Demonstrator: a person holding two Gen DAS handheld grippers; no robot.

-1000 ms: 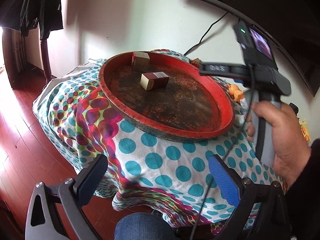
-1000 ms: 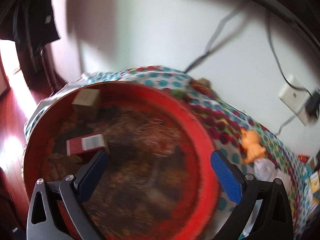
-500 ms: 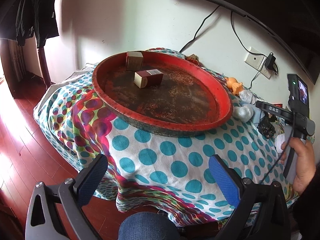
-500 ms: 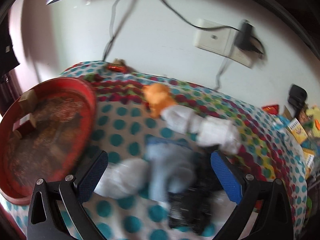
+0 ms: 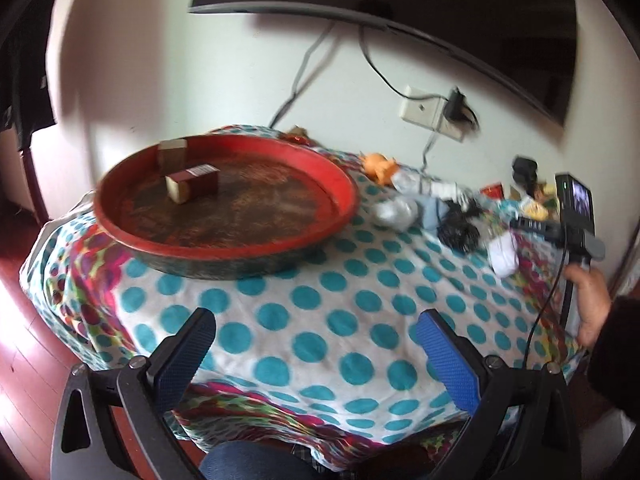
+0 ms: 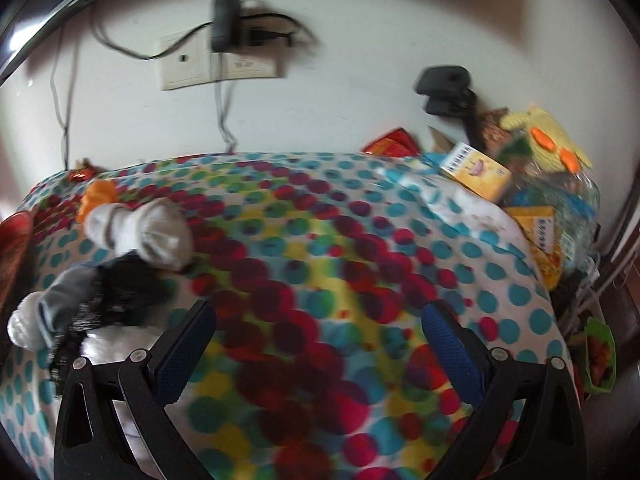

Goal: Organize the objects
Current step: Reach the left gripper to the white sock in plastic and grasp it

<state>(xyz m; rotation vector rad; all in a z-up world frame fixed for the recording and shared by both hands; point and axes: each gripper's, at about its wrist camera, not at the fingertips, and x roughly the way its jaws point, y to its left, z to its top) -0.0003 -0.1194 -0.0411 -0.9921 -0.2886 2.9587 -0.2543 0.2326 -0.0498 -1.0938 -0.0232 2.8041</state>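
Both your tongs are spread wide with nothing between the pads: your left gripper hangs over the near edge of the polka-dot cloth, and your right gripper hovers above the cloth's red and yellow patch.

Largest on the table is the round red tray, at the left in your left view. Two small boxes lie inside it: a dark red one on its side near the middle-left, and a tan one against the far rim.

Right of the tray sits a loose heap of soft things (blurred, so details are unclear): a grey-white rolled sock, a black bundle touching it, and an orange toy just behind.

At the far right, near the wall, a yellow box leans on a pile of packets.
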